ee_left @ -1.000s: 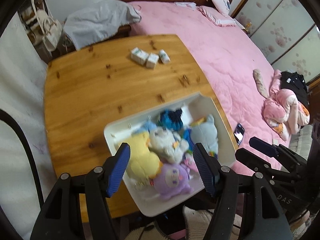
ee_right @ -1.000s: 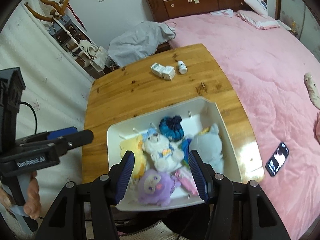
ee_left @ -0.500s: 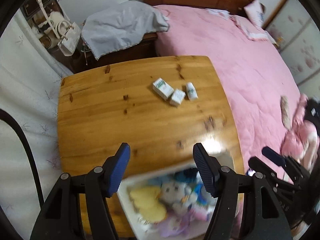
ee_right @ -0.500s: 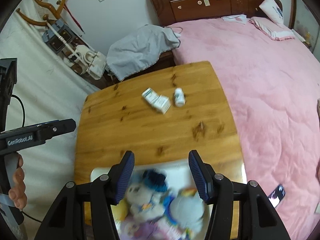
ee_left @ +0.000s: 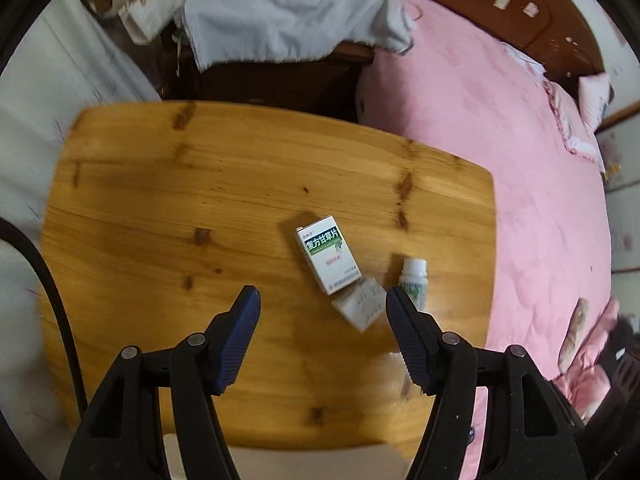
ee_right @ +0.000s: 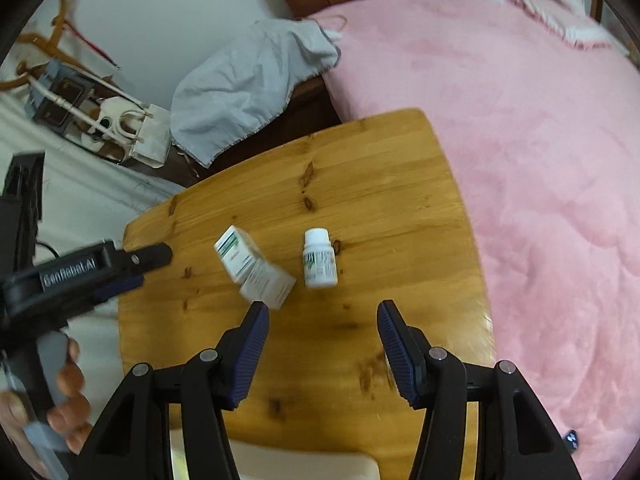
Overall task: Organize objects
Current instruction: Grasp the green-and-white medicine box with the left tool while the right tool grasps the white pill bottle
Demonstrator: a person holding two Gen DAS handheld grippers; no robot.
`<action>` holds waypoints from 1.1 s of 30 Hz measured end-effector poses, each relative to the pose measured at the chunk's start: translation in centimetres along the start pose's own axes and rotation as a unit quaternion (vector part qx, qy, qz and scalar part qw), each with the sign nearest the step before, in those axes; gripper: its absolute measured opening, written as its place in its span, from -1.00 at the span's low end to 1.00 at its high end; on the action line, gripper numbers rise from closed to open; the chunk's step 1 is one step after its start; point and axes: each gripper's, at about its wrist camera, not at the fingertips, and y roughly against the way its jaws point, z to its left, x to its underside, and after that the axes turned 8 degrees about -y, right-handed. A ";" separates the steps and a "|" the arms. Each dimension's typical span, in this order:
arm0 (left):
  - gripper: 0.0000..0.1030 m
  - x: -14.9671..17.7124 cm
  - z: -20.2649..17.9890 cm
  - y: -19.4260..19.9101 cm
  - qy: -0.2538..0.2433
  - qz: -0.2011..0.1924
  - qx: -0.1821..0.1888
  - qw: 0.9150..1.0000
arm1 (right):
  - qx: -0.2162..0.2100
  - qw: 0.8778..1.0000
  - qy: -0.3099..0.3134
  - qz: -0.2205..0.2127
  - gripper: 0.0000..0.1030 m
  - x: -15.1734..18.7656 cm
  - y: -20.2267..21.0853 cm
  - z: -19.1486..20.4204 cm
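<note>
Both tongs hang over a wooden tabletop (ee_left: 168, 208) and both stand spread, with nothing between their blue pads. Between the tips of the left tongs (ee_left: 318, 312) only bare wood shows; just beside its right pad lie a small white box (ee_left: 360, 306) and a white bottle (ee_left: 414, 278) on its side. A bigger white box with green print (ee_left: 328, 260) lies flat, touching the small box at one corner. In the right view, the right tongs (ee_right: 320, 324) point down at the same group: the two boxes (ee_right: 256, 268) lean against each other near its left pad, and the bottle (ee_right: 319, 260) lies a little apart from them, cap away from the camera. At the left edge of this view a hand (ee_right: 60, 396) holds the left tongs (ee_right: 156, 256). A pink bed (ee_right: 520, 120) is beside the tabletop, and the rim of a white bin (ee_right: 280, 464) shows at the bottom
</note>
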 end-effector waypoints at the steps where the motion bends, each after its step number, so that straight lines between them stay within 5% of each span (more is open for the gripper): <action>1: 0.34 -0.2 0.0 -0.8 0.006 0.004 0.003 1.000 | -0.004 1.000 -0.007 0.006 0.11 -0.6 -1.2 -0.3; 11: 0.34 -2.0 0.6 -7.4 0.073 0.032 0.017 0.997 | -0.020 0.998 -0.037 0.035 -0.02 -3.2 -8.0 -1.4; 18: 0.34 -1.4 1.5 -9.3 0.093 0.052 0.010 0.994 | -0.013 0.999 -0.017 0.044 -0.04 -3.0 -9.7 -0.7; 24: 0.31 -0.8 2.5 -9.2 0.103 0.050 0.011 0.993 | 0.008 0.998 0.010 0.056 -0.26 -2.8 -11.3 0.5; 29: -0.23 -0.2 3.9 -8.9 0.119 0.051 0.023 0.991 | 0.033 0.997 0.038 0.055 -0.36 -2.5 -11.9 2.0; 33: -0.26 0.7 4.5 -8.5 0.121 0.051 0.019 0.991 | 0.043 0.996 0.049 0.054 -0.37 -2.0 -12.0 2.5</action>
